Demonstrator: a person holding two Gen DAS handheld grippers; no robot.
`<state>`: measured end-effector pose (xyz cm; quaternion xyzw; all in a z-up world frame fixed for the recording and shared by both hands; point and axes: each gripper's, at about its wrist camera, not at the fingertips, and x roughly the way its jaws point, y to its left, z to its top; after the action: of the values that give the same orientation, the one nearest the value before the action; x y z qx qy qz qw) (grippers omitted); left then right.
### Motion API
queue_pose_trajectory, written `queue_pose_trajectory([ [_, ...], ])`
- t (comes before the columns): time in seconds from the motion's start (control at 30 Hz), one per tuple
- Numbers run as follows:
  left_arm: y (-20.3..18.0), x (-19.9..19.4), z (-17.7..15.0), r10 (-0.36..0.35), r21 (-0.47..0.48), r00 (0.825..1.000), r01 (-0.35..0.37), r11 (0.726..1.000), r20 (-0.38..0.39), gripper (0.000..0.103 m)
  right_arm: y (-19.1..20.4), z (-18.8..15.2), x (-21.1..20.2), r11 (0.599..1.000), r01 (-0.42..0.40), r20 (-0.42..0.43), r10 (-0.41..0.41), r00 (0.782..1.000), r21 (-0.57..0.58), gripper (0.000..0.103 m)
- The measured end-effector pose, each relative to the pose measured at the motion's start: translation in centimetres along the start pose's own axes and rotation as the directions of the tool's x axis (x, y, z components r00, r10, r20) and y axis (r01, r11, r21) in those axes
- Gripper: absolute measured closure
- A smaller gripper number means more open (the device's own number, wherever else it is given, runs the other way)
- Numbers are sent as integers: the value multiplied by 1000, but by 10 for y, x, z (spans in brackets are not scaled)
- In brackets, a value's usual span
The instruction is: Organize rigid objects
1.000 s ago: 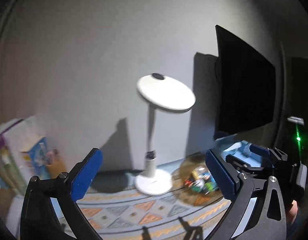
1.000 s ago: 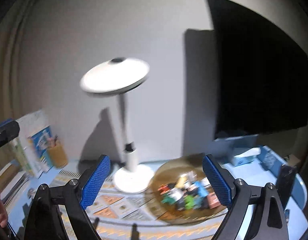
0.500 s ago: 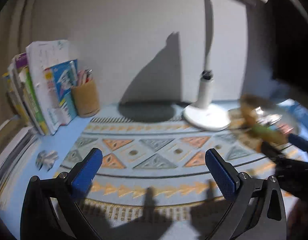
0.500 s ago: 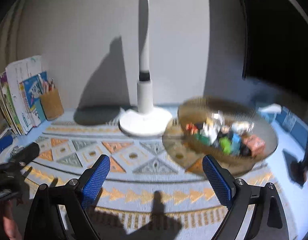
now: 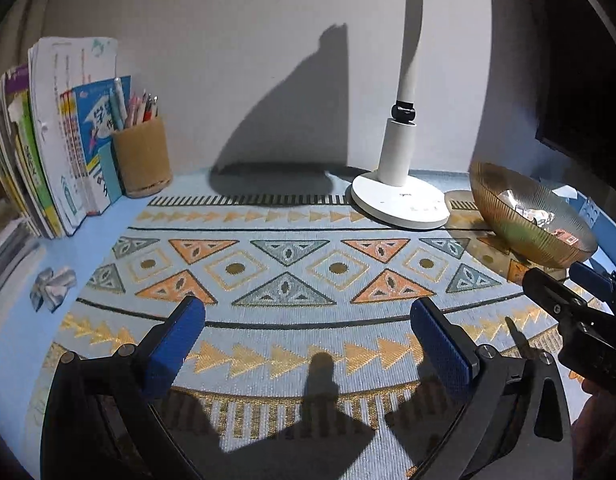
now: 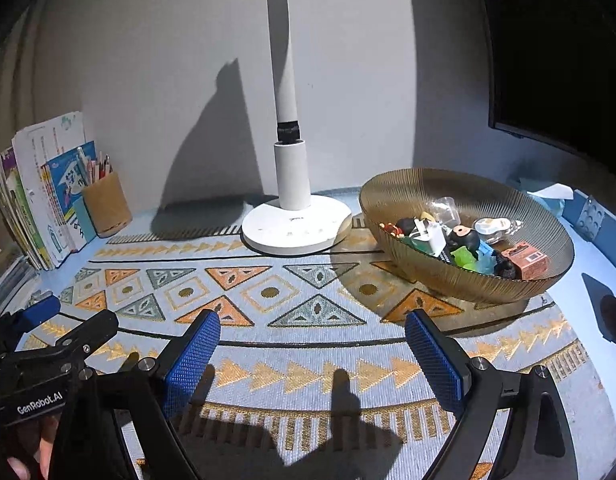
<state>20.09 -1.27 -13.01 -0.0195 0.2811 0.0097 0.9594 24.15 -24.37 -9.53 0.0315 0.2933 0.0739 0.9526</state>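
text: "GenRobot.AI" | on: left tongs [image 6: 40, 332] body, white lettering | book covers: unreadable

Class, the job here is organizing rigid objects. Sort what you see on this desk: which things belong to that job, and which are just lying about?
Belongs to the job:
- amber glass bowl
- small toys and blocks piled in it
- left gripper and right gripper, both open and empty

Just lying about:
- white desk lamp
- pen cup
- books
- patterned mat
- dark monitor
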Motion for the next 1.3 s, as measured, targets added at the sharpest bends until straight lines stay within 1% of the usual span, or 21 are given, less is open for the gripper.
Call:
queue_pose_trajectory([
  [0.2, 0, 0, 0, 7, -2, 1000, -7, 1000, -2, 0, -3, -1, 0, 1000, -17, -11, 18, 1000, 25, 10],
  [0.37, 4, 7, 0, 3, -16, 999, -4, 1000, -50, 0, -1, -1, -1, 1000, -16, -8, 16, 1000, 11, 10],
  [0.63, -6, 2, -3, 61, 45, 998, -60, 997, -19, 0, 8, -2, 0, 1000, -16, -13, 16, 1000, -26, 10],
  [0.93, -4, 4, -3, 47, 32, 998, -46, 998, -42, 0, 10, -4, 2, 1000, -16, -31, 15, 999, -17, 10],
  [1.1, -7, 7, -4, 47, 51, 997, -44, 998, -55, 0, 12, -5, 3, 1000, -17, -40, 16, 999, -18, 10],
  [1.3, -7, 8, -5, 41, 51, 997, -38, 998, -63, 0, 14, -5, 4, 1000, -17, -47, 16, 999, -19, 10],
])
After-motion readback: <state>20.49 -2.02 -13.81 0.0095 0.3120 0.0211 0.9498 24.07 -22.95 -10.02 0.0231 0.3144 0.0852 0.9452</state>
